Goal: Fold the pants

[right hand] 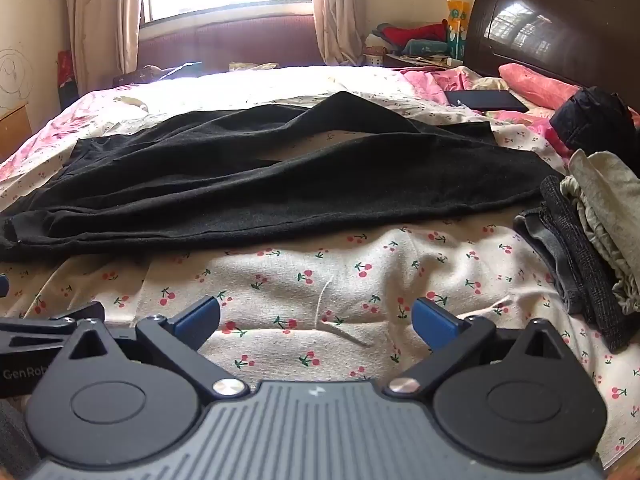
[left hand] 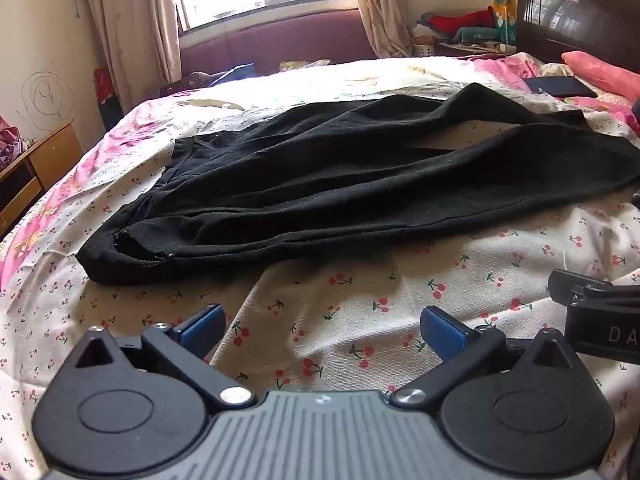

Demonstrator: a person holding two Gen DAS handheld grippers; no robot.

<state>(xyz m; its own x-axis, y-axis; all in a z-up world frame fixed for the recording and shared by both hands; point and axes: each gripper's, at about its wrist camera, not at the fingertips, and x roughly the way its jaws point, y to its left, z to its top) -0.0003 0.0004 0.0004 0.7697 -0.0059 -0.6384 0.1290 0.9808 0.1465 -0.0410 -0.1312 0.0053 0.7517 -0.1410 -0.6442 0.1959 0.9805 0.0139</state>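
- Two grippers hover low over the cherry-print sheet (right hand: 320, 280): the left gripper (left hand: 322, 330) and the right gripper (right hand: 316, 322), each with two blue-padded fingers spread wide and nothing between them.
- Both tilt down toward the bed, side by side.
- One pair of black pants (left hand: 360, 184) lies spread flat ahead of both, apart from the fingers.
- One pile of folded clothes (right hand: 592, 240) sits to the right.

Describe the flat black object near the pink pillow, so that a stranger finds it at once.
Start at the dark wooden headboard and go down to the long pink pillow. Just left of it, on the pink floral bedding, lies the flat black rectangular object. Unlike the soft clothes nearby, it is rigid and straight-edged.
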